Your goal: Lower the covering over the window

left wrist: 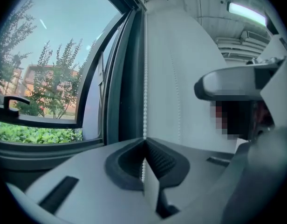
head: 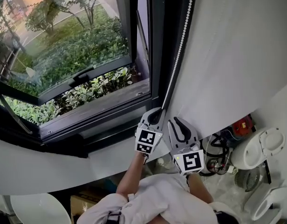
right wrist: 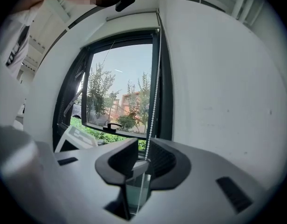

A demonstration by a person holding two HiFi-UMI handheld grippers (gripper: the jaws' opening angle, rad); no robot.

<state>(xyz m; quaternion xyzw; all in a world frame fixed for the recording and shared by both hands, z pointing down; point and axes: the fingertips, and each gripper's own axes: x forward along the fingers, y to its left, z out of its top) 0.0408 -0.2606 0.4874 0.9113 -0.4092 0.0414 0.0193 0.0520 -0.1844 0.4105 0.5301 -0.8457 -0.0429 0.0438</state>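
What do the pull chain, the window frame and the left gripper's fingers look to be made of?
Pull chain: small white round beads with a slight sheen, probably plastic.
Window frame: dark, smooth, matte, likely painted metal, though plastic is possible.
Left gripper fingers: black ribbed faces, seemingly rubber, set in smooth grey plastic.

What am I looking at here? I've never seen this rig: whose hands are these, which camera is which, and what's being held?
There is no robot arm. A person holds a two-jaw gripper in each hand. The head view looks steeply down from their head at the window. The other two views come from cameras riding on the grippers, looking along the jaws. The left gripper is shut on the white bead chain hanging beside the window. The right gripper has its jaws apart, and the chain runs between them unpinched.
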